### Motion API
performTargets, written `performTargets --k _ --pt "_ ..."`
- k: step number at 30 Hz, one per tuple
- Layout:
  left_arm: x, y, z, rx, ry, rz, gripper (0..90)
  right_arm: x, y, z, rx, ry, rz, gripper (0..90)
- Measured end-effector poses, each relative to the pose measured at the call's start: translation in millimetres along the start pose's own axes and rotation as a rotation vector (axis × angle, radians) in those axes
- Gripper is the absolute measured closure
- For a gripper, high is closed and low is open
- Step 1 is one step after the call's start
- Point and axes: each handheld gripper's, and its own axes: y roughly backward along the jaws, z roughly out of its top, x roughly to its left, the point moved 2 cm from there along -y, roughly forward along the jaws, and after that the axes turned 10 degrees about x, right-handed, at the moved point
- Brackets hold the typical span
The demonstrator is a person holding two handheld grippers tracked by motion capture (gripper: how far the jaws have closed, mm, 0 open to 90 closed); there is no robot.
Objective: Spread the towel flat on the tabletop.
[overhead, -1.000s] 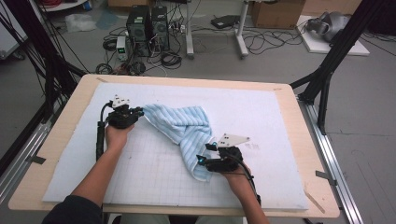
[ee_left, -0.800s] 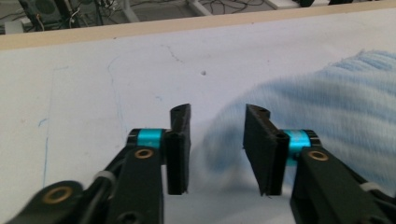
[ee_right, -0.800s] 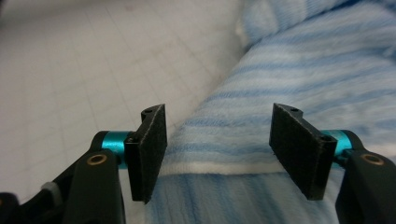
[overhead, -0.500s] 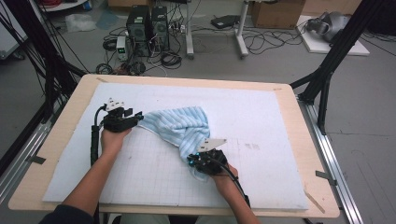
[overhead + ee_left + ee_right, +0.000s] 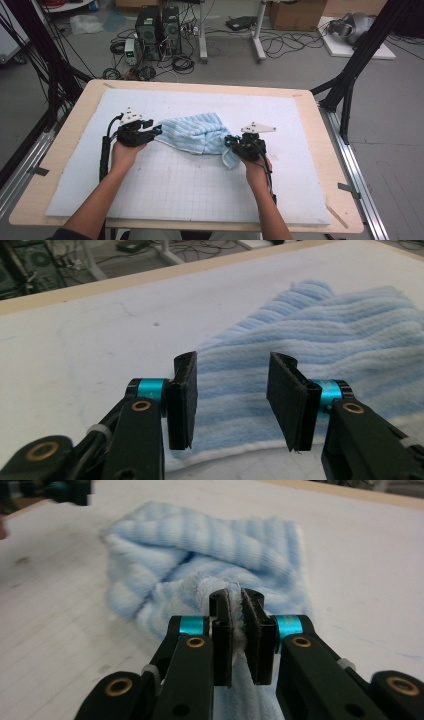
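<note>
from above, the striped blue towel (image 5: 197,135) lies bunched on the white mat (image 5: 190,190) of the counter (image 5: 80,100), stretched between the two tools. the left tool (image 5: 156,131) sits at the towel's left end, the right tool (image 5: 229,142) at its right end, each held in a hand (image 5: 122,152).

the right tool's own view gives what the high view cannot: its jaws are pressed together on a fold of the towel (image 5: 210,560), white fringe squeezed between the pads, and a strip of cloth hangs down below them. the rest of the towel is heaped just beyond the jaws, and the other tool is a dark blur far off at top left.

the left tool's view shows its jaws spread apart, having just been closing a little. the towel (image 5: 320,340) lies flat under and beyond them, its white hem running just below the pads (image 5: 182,400), which do not press on it.
</note>
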Motion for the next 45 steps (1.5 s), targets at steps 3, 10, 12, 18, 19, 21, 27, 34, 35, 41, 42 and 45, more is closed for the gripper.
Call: performTargets --k 3,10,12,18,19,21,27,34,35,41,42,45 --pt "-11.2 -3.5 -3.6 -0.018 -0.019 -0.04 56.3 -10.7 -9.2 1.3 0.028 -0.024 -0.043 83.3" --pt "-39.4 -17.5 -17.0 0.032 -0.1 -0.165 59.6 -29.1 -28.4 -4.7 0.08 -0.055 -0.172 82.2" --pt "-47.5 -20.3 -16.9 0.032 -0.121 -0.197 59.5 -32.6 -31.0 -6.4 0.081 -0.078 -0.168 81.4" --pt "-70.5 -31.8 -12.5 0.042 -0.179 -0.235 52.6 -35.0 -31.5 -7.7 0.083 -0.09 -0.159 79.4" --pt "-73.9 -34.1 -11.8 0.045 -0.188 -0.234 50.4 -35.9 -31.2 -7.9 0.082 -0.093 -0.153 79.1" --pt "-81.5 -38.7 -10.2 0.051 -0.204 -0.232 46.5 -36.1 -31.1 -8.2 0.085 -0.099 -0.149 78.9" --pt "-98.3 -56.0 -4.7 0.058 -0.262 -0.111 28.2 -35.5 -32.1 -8.6 0.089 -0.097 -0.141 78.8" --pt "-95.9 -75.2 5.1 0.113 -0.262 -0.012 56.5 -34.6 -32.5 -9.2 0.095 -0.103 -0.13 78.6" --pt "-92.7 -74.2 5.5 0.107 -0.259 -0.019 69.9 -34.7 -32.0 -9.4 0.097 -0.098 -0.129 78.6" --pt "-67.6 -52.7 6.8 0.064 -0.174 -0.086 82.3 -35.6 -28.7 -12.0 0.109 -0.087 -0.097 80.8" --pt "-61.8 -47.5 6.6 0.054 -0.166 -0.092 82.3 -35.1 -28.0 -12.3 0.111 -0.081 -0.095 81.0" --pt "-44.9 -30.4 6.7 0.017 -0.119 -0.097 82.7 -33.8 -26.0 -12.2 0.113 -0.055 -0.101 81.7"
